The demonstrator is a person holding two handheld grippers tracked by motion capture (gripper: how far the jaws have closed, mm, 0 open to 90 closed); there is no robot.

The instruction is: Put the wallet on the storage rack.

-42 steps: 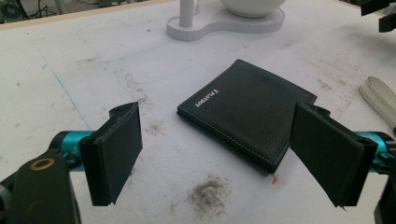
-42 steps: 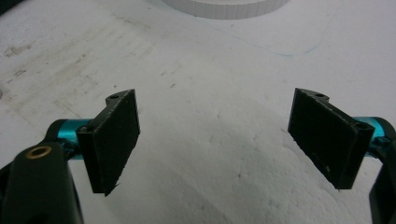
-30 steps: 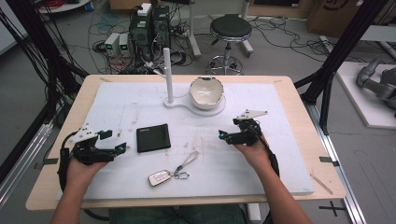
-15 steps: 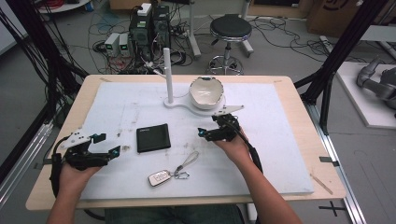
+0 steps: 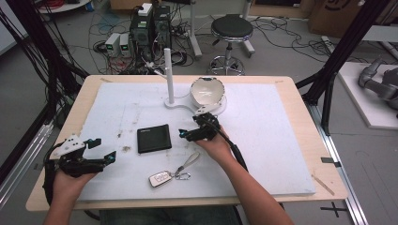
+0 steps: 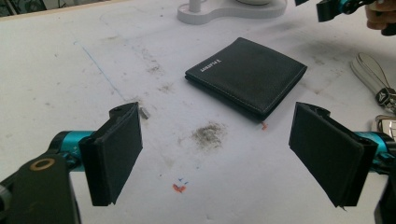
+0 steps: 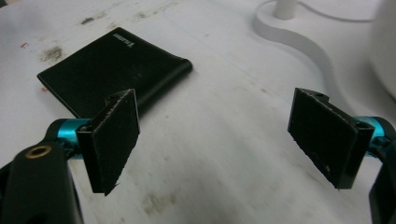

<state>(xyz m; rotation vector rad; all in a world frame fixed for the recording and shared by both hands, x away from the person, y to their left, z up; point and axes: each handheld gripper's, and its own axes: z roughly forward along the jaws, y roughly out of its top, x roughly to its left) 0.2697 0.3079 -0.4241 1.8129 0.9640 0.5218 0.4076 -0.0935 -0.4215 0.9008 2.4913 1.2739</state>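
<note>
A black wallet [image 5: 154, 138] lies flat on the white mat [image 5: 263, 140], left of centre. Just right of the wallet my right gripper [image 5: 187, 135] hovers open with nothing between its jaws; in the right gripper view the wallet [image 7: 114, 70] lies ahead on the left. My left gripper [image 5: 102, 150] stands open near the mat's front left corner, pointing toward the wallet [image 6: 247, 74], empty. A car key with a strap [image 5: 171, 173] rests in front of the wallet.
A white stand with an upright post [image 5: 169, 77] and a white bowl [image 5: 207, 91] sit at the back of the mat. The wooden table edge [image 5: 324, 140] runs around the mat. A stool and cables fill the floor behind.
My right gripper has moved left and slightly forward, from the right side of the mat to just beside the wallet. My left gripper has drifted a little toward the front left corner.
</note>
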